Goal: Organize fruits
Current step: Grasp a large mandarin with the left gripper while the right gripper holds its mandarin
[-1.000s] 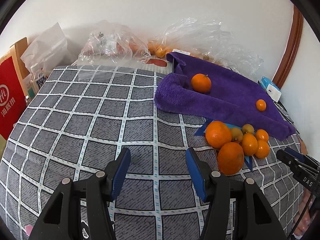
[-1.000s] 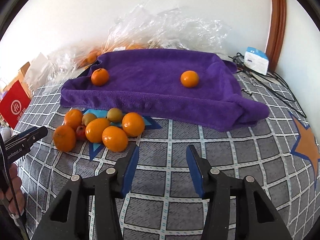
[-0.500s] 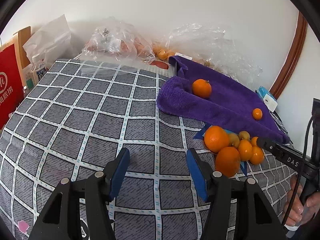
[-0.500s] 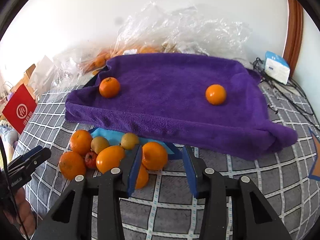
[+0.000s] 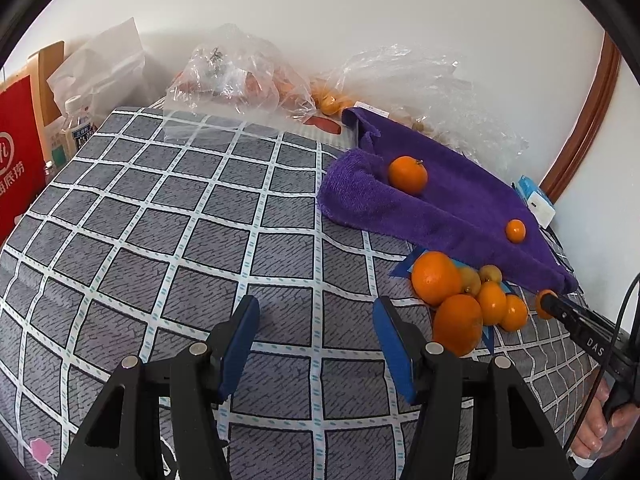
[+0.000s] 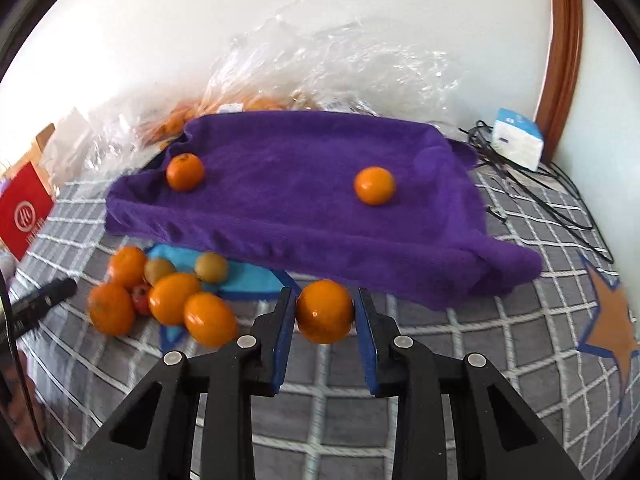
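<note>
Eight oranges (image 6: 324,311) – two on one purple towel (image 6: 280,200) – plus two brownish-green fruits (image 6: 211,267).

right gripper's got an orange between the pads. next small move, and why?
Probably lift it and carry it over the purple towel. The right gripper has just been closing, its pads now on the orange, and two oranges already lie on that towel. The left gripper is open, idle.

Orange tangerines (image 6: 375,185) on a purple towel (image 6: 288,200), grey white-gridded tablecloth (image 5: 168,216), blue-padded black gripper (image 6: 325,312).
</note>
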Available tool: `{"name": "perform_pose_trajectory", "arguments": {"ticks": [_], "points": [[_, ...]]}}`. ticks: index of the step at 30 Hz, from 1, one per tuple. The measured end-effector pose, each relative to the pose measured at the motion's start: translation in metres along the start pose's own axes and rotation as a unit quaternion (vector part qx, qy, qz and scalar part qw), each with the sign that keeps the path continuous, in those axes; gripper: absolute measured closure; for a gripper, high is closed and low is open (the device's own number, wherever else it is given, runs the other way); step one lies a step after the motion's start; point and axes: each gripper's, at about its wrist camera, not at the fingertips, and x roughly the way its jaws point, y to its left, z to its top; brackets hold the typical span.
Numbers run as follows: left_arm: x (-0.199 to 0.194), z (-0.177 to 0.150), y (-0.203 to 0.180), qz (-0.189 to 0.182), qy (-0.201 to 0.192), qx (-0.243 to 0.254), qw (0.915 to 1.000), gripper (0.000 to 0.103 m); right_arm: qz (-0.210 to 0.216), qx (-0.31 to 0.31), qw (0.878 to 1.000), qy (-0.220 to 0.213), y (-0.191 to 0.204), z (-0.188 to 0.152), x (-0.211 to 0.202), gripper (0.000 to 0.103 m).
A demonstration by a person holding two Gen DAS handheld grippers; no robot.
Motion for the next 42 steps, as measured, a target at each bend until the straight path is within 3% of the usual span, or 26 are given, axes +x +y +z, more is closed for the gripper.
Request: {"name": "perform_pose_trajectory", "arguments": {"ticks": [10, 17, 23, 29, 32, 37, 42], "points": [[0.0, -0.001, 0.002, -0.003, 0.002, -0.005, 1.0, 0.046, 0.021, 0.012, 0.999, 0.025, -0.01, -0.011, 0.023, 0.072], [0.001, 0.0, -0.002, -0.003, 0.007, 0.01, 0.9999, 0.046, 0.006, -0.007, 1.0, 0.017, -0.005, -0.015, 0.02, 0.073], [0.001, 0.0, -0.004, -0.008, 0.014, 0.014, 0.9998, 0.047, 0.024, 0.014, 1.0, 0.007, -0.013, -0.017, 0.014, 0.073], [-0.012, -0.007, -0.033, -0.024, 0.009, 0.056, 0.9981, 0.046, 0.016, 0.024, 1.0, -0.007, -0.017, -0.018, 0.008, 0.073], [-0.009, -0.007, -0.055, -0.049, 0.03, 0.07, 0.9959, 0.046, 0.009, 0.009, 1.0, -0.026, -0.011, -0.02, 0.0, 0.073], [-0.006, -0.007, -0.082, -0.044, 0.028, 0.101, 0.9936, 0.04, 0.012, 0.009, 0.999, -0.031, -0.014, -0.022, -0.003, 0.073], [0.007, -0.005, -0.095, -0.044, 0.039, 0.113, 0.9919, 0.04, 0.016, 0.027, 0.999, -0.021, -0.021, -0.021, 0.001, 0.072]]}}
